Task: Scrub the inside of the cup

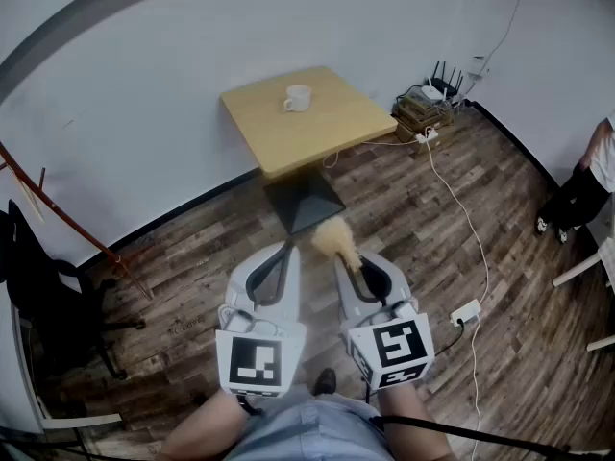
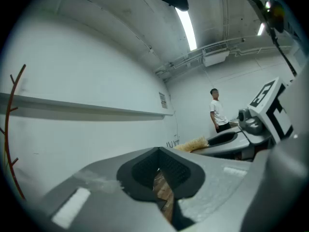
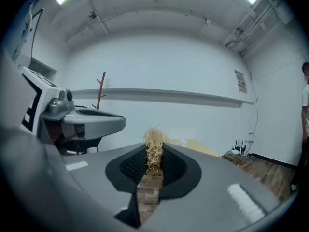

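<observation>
Now | left tool (image 2: 161, 175): closed, empty | right tool (image 3: 150, 167): clamps straw brush (image 3: 154, 146)

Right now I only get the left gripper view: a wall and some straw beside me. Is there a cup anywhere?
Observer: Yes. The head view shows a white cup on a small wooden table ahead, by the wall.
Visitor: And that straw?
Observer: It is a straw brush; the right gripper view shows the right claw clamped on it.
Visitor: Anything on the floor?
Observer: A white power strip with its cable lies on the wooden floor, at the right of the head view.
</observation>
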Motion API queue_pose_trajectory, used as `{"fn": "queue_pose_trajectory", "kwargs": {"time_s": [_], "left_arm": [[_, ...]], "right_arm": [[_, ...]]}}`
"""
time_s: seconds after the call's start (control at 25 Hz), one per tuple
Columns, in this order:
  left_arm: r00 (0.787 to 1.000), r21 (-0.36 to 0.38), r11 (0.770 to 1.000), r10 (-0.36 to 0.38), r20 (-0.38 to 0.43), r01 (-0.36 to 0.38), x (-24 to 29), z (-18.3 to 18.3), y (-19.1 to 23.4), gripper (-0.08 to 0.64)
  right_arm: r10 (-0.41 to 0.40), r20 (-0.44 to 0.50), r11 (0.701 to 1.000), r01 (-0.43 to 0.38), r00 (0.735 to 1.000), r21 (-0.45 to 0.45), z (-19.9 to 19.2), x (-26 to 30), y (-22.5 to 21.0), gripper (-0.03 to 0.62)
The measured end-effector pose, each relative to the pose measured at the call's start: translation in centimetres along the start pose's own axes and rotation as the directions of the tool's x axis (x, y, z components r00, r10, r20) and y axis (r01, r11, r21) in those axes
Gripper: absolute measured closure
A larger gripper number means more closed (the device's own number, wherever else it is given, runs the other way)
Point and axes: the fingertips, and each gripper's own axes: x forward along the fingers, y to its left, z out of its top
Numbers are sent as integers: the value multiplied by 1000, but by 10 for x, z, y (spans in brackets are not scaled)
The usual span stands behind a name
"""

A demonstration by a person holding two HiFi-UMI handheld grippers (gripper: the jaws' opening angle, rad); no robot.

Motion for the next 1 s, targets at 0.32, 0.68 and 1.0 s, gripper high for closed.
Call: {"fn": "queue_pose_trajectory", "kwargs": {"time_s": [0.32,0.68,1.0], "left_arm": [[1000,-5,1000,4,-26,-4,8,-3,-27,543],[998,-3,1000,1,-55,-1,18,-14,-57,543],[996,-23,1000,-11,-92,9,48,-36,-41,542]], "right_arm": [[13,-11,1000,-13,1000,9,-9,-17,-22,532],[33,-42,996,-29,999,87,-33,-26,-47,528],[22,-86,993,-12,996,118,-58,1,-59,528]]}}
